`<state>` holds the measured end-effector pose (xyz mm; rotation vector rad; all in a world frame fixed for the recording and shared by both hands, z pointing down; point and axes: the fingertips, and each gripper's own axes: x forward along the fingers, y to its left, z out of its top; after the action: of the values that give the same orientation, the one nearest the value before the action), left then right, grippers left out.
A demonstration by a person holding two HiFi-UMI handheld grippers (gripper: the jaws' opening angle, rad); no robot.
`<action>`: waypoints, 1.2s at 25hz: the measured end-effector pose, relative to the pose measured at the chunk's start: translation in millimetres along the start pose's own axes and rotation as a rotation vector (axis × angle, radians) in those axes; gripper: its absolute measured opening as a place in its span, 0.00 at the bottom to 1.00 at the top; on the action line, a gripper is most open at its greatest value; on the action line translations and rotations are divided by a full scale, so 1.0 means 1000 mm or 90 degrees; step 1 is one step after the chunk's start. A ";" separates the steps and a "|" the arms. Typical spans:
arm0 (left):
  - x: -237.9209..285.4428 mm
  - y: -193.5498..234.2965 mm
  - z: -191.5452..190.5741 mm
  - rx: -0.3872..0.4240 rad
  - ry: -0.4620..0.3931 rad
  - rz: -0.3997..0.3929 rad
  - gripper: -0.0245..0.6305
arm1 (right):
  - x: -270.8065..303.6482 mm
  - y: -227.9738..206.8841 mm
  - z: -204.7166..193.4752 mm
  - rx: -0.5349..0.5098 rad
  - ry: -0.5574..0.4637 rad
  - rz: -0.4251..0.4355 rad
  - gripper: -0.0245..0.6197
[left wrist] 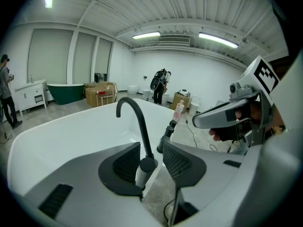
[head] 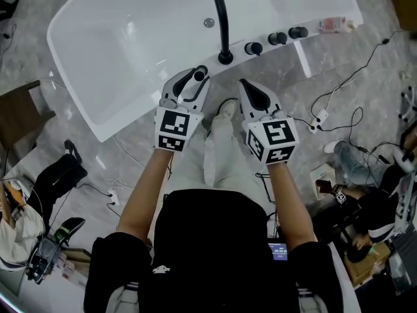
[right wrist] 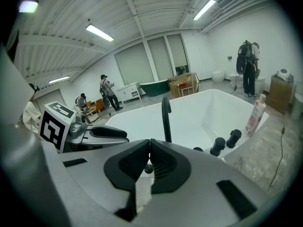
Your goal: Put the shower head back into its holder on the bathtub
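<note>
A grey stone floor (head: 39, 64) surrounds the white bathtub (head: 130, 44) ahead of you. Your left gripper (head: 190, 82) is released, its jaws spread wide. The shower head (left wrist: 146, 165) stands upright between them at the tub's near rim, with no pad pressing on it. The black faucet (head: 221, 18) rises at 1 o'clock from it. At 3 o'clock, your right gripper (head: 247, 89) is clenched on nothing.
</note>
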<state>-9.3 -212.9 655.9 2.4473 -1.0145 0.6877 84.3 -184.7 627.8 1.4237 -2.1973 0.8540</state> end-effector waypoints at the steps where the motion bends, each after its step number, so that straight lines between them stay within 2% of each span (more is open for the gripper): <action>1: -0.005 -0.001 0.008 0.001 -0.008 0.000 0.26 | -0.006 0.003 0.004 -0.003 -0.004 0.000 0.06; 7: -0.056 -0.017 0.060 -0.005 -0.065 0.006 0.20 | -0.053 0.022 0.034 -0.021 -0.042 -0.009 0.06; 12: -0.084 -0.026 0.089 0.027 -0.086 0.007 0.11 | -0.076 0.033 0.068 -0.049 -0.076 -0.016 0.06; 16: -0.105 -0.038 0.110 0.035 -0.098 -0.012 0.09 | -0.094 0.041 0.092 -0.081 -0.102 -0.021 0.07; 21: -0.131 -0.044 0.138 0.065 -0.129 -0.006 0.07 | -0.114 0.051 0.116 -0.104 -0.134 -0.031 0.06; 30: -0.189 -0.065 0.190 0.086 -0.176 -0.027 0.06 | -0.161 0.080 0.160 -0.146 -0.194 -0.024 0.07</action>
<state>-23.9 -169.2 384.1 2.7285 -1.0425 0.4242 78.9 -159.1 388.9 1.5559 -2.3847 0.3740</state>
